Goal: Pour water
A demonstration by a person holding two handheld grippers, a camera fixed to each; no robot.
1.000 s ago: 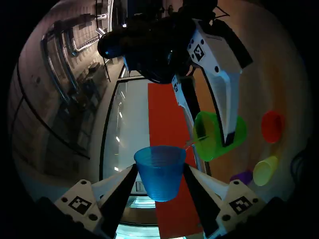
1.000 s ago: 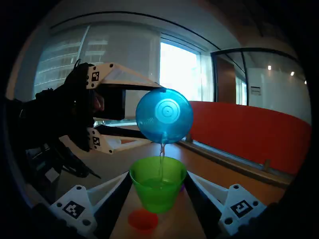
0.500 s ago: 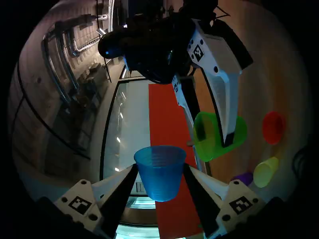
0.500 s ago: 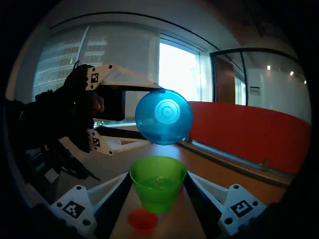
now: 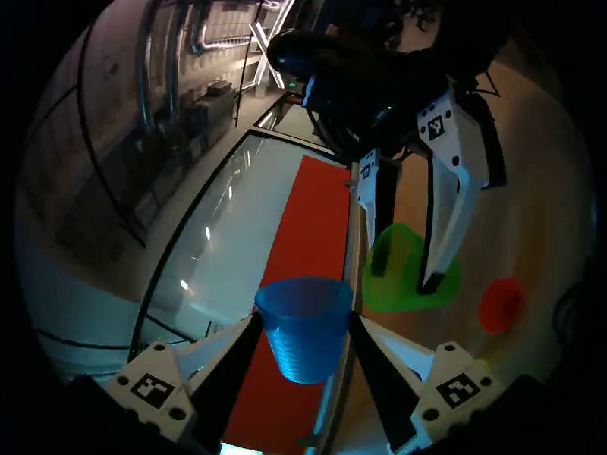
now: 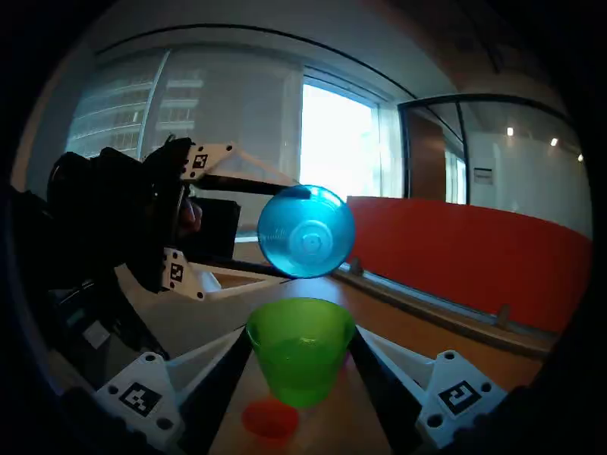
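The left hand-held gripper (image 5: pixel 303 322) is clenched on a blue cup (image 5: pixel 307 337), one finger pressing each side. In the right gripper view that cup hangs tipped on its side, above and just beyond the green cup (image 6: pixel 301 356). The right hand-held gripper (image 6: pixel 301 337) grasps the green cup upright, with water in it. An orange cup (image 6: pixel 269 419) stands on the bench (image 6: pixel 425 334) below.

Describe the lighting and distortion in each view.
Left gripper view: dim and bluish, fisheye bending the red panel at its edges; the blue cup is sharp. Right gripper view: the bright window blows out, leaving the hand a near silhouette; the green cup glows translucent.
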